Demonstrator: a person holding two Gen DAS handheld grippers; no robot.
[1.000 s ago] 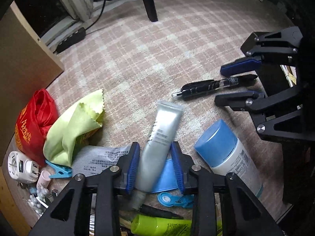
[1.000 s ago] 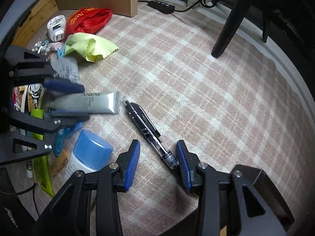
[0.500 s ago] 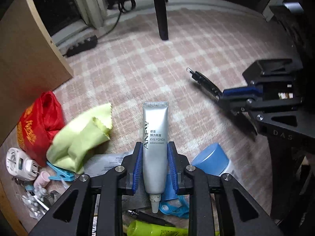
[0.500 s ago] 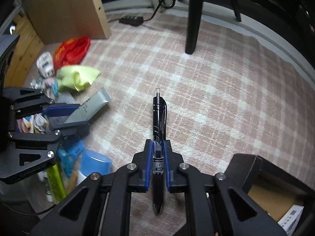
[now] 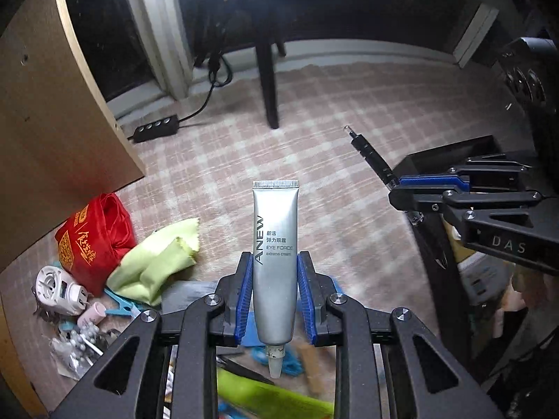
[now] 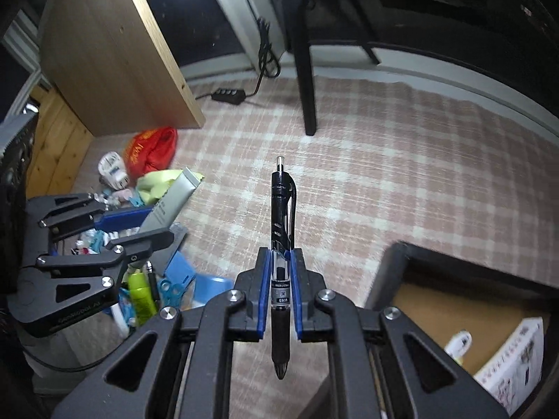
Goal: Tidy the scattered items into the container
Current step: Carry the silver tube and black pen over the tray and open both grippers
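Note:
My left gripper [image 5: 275,296] is shut on a silver cream tube [image 5: 275,244], held above the checked rug with its crimped end pointing away and its nozzle toward the camera. My right gripper [image 6: 279,293] is shut on a black pen [image 6: 281,230], click end pointing away. In the left wrist view the right gripper [image 5: 407,192] and pen [image 5: 370,152] hang at the right, over the black box [image 5: 450,150]. In the right wrist view the left gripper [image 6: 139,223] and tube [image 6: 174,195] are at the left. The black box [image 6: 394,272] lies low right, with a white carton inside.
Scattered on the rug at the left are a red bag [image 5: 91,237], a yellow-green cloth [image 5: 157,262], a white plug adapter [image 5: 59,289], blue clips, beads and a green tube [image 5: 272,398]. A wooden panel [image 5: 52,122], a chair leg [image 5: 267,87] and a power strip [image 5: 155,127] stand behind.
Both grippers closed on their items, the left on the tube and the right on the pen, then rose off the rug. The floor clutter now looks farther away.

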